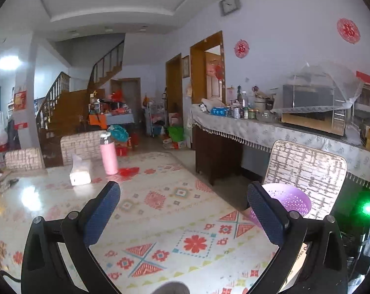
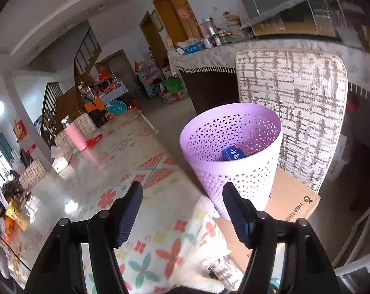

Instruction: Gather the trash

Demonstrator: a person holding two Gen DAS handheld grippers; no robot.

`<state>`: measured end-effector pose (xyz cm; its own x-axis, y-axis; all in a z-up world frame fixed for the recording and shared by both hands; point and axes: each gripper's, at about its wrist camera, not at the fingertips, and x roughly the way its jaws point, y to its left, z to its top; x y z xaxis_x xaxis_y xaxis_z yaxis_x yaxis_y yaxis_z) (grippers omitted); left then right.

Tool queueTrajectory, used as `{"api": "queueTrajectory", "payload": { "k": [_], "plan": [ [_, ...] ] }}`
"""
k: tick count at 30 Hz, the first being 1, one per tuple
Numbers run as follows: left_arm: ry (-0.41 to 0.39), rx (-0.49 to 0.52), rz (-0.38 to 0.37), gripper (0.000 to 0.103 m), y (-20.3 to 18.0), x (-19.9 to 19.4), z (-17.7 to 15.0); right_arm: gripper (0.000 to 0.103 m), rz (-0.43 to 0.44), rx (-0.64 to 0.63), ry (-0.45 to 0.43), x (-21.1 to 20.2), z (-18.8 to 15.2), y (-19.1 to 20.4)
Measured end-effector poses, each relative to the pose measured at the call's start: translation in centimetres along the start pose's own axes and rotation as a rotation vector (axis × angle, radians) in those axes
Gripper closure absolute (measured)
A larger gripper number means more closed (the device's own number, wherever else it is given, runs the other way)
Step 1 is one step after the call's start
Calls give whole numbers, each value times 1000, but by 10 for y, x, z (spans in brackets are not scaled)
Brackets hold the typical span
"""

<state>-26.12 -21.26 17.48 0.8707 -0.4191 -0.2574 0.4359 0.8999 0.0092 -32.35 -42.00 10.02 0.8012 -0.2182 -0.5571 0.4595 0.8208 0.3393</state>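
A lilac perforated waste basket [image 2: 236, 156] stands on a cardboard box [image 2: 290, 203] on a chair beside the table. A blue packet [image 2: 232, 155] lies inside it. My right gripper [image 2: 182, 196] is open and empty, just short of the basket's near side. My left gripper [image 1: 183, 194] is open and empty above the patterned tablecloth [image 1: 160, 220]; the basket's rim [image 1: 292, 199] shows behind its right finger.
A pink bottle [image 1: 109, 154] and a white tissue box [image 1: 80, 171] stand at the table's far end. A patterned chair back [image 2: 292, 112] rises behind the basket. A cluttered sideboard [image 1: 270, 127] runs along the right wall. Orange items [image 2: 13, 218] lie at the table's left.
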Motion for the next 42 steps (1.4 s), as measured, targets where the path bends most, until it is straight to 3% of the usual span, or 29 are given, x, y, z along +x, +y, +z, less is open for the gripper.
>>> {"api": "queueTrajectory", "payload": {
  "k": [10,18,26,42],
  "plan": [
    [57,46,-33,0,-14,3,-43,27,-105,-49,45,-9,-30,-4],
    [210,57,-102,0,-33,26,-66,27,-129,-41,59,-8,-34,-12],
    [324,87,-119,0,-52,43,-86,25,-178,-95,74,-2,-41,-9],
    [423,113,-119,0,-62,60,-100,24,-179,-77,99,3,-44,-16]
  ]
}}
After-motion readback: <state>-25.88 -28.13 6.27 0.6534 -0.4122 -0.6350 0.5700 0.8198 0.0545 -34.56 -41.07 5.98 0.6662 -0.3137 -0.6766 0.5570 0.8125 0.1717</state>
